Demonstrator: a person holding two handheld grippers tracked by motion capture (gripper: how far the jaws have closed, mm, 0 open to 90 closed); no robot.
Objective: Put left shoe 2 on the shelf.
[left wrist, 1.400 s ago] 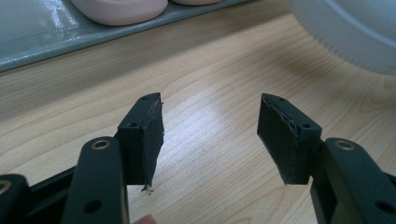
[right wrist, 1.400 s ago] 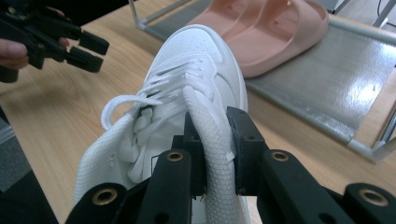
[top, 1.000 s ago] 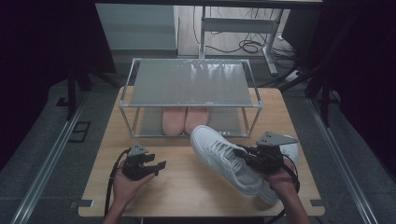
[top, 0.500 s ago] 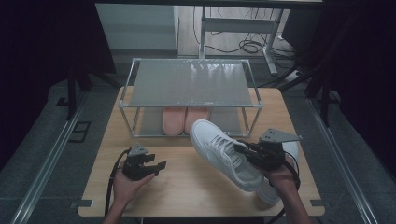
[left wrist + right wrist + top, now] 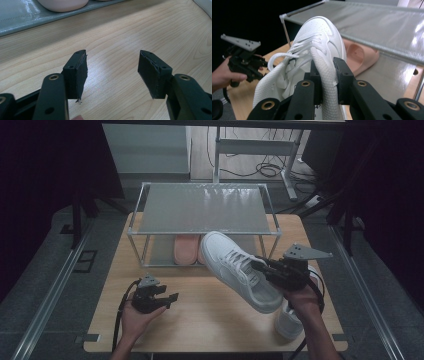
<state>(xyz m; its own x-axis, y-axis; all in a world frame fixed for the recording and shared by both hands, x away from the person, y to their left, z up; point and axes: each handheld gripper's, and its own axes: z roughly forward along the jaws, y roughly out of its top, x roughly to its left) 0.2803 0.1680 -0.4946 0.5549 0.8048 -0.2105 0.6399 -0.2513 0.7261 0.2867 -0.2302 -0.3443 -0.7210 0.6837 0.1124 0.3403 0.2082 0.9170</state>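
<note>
A white lace-up sneaker [image 5: 239,269] hangs in the air in front of the shoe rack [image 5: 205,207], toe toward the rack. My right gripper [image 5: 261,266] is shut on the sneaker's side wall beside the tongue; in the right gripper view the pads [image 5: 342,75] pinch the knit edge of the sneaker [image 5: 317,42]. A second white sneaker [image 5: 289,321] lies on the table under the right hand. My left gripper [image 5: 167,299] rests low over the table's left front, held in a hand, and its jaws [image 5: 112,67] stand open with bare wood between them.
A pair of pink slippers [image 5: 186,249] sits on the rack's lower shelf, which also appears as a grey mat [image 5: 20,17]. The rack's top shelf [image 5: 374,20] is a bare grey sheet. The wooden table [image 5: 210,320] is bounded by dark floor and metal rails on both sides.
The right gripper has risen with the white sneaker, carrying its toe higher and closer to the rack's front. The left gripper has stayed put.
</note>
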